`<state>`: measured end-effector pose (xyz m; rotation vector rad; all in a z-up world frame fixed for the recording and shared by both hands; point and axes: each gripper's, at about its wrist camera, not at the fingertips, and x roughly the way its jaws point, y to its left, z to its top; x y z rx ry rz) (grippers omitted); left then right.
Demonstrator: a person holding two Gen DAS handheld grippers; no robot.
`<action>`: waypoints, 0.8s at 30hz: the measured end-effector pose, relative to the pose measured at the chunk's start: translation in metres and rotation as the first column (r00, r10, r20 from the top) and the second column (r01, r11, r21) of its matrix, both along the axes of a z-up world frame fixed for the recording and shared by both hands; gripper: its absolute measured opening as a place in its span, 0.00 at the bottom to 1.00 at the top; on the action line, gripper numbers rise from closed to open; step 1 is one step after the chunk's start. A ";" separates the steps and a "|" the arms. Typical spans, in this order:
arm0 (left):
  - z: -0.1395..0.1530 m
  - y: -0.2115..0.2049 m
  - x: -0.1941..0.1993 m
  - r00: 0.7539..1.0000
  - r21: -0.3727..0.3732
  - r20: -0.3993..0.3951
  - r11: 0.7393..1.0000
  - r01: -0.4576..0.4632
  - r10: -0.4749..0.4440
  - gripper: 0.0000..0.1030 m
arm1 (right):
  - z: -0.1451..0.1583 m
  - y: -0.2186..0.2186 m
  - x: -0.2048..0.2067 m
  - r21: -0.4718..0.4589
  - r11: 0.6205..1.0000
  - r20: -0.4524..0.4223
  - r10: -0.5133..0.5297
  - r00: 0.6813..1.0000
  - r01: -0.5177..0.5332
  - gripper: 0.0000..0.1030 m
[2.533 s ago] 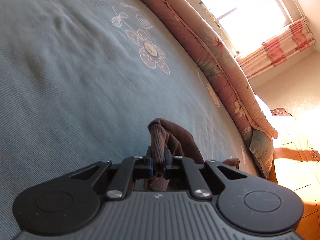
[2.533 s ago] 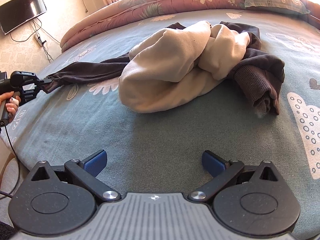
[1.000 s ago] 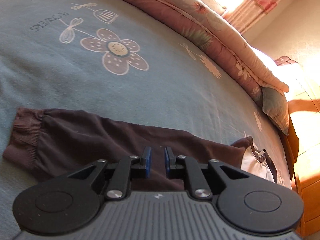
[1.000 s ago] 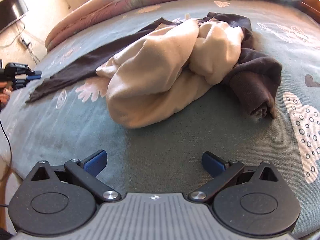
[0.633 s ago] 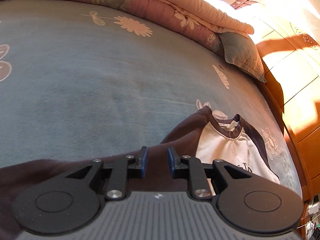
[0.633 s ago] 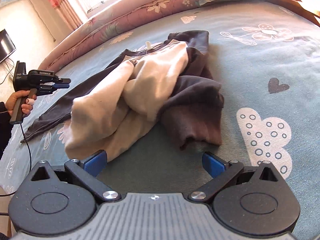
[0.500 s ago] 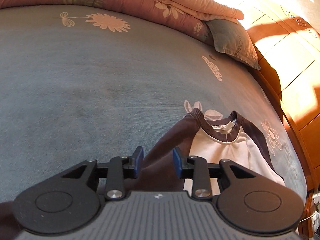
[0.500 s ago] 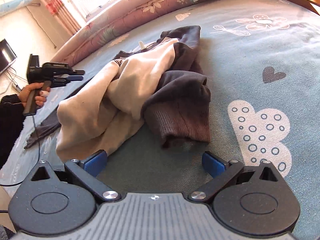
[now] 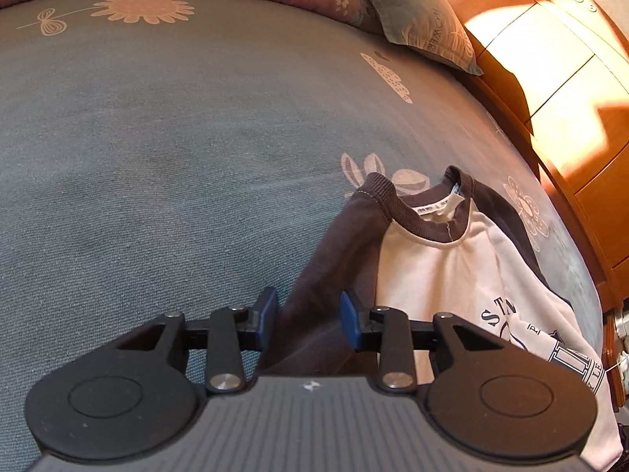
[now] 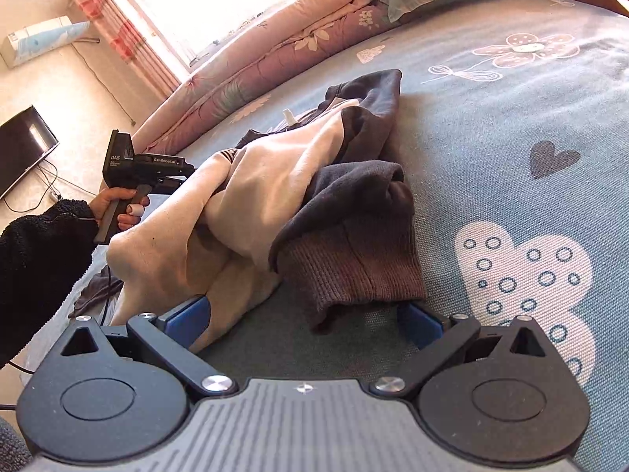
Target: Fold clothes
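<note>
One cream sweatshirt [image 10: 251, 196] with brown sleeves lies bunched on the bedspread [image 9: 157, 137]. Right gripper [image 10: 302, 320] spreads wide at 6 o'clock; left gripper [image 9: 308, 320] gapes over a sleeve, its print cropped.

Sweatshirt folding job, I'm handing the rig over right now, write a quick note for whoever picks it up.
Left hand-held gripper: open, holding nothing, fingers either side of the sweatshirt's brown sleeve near the shoulder.
Right hand-held gripper: wide open, holding nothing, low on the bed right before the ribbed cuff.
Sweatshirt: still bunched, collar towards the pillow.
Done: no fold visible.
Left: spread it flat, fold sleeves in, then fold the body.
</note>
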<state>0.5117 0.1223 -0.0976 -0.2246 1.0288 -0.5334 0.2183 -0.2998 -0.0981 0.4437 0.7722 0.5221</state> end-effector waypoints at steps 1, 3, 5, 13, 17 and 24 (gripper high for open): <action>0.000 -0.001 0.001 1.000 0.006 -0.002 1.000 0.011 -0.011 0.32 | -0.001 -0.002 0.000 0.014 1.000 0.002 -0.004 1.000 0.004 1.00; 0.001 -0.005 0.001 1.000 0.036 0.005 0.999 0.012 -0.012 0.28 | -0.003 -0.004 0.001 0.038 0.999 0.007 -0.009 1.000 0.009 1.00; 0.002 -0.009 0.000 1.000 0.067 0.012 0.998 0.012 -0.013 0.21 | -0.004 -0.005 0.001 0.045 0.999 0.014 -0.008 1.000 0.008 1.00; 0.018 -0.033 -0.013 0.989 0.255 0.148 0.967 -0.030 -0.009 0.00 | -0.005 -0.007 -0.001 0.061 0.998 0.042 -0.005 0.999 0.002 1.00; 0.033 -0.036 0.008 0.979 0.287 0.204 0.955 -0.074 0.014 0.00 | -0.004 -0.005 0.001 0.057 0.998 0.037 -0.009 0.999 0.007 1.00; 0.027 -0.026 0.003 0.980 0.232 0.172 0.962 -0.143 0.104 0.05 | -0.005 -0.005 0.001 0.054 0.998 0.036 -0.014 0.999 0.012 1.00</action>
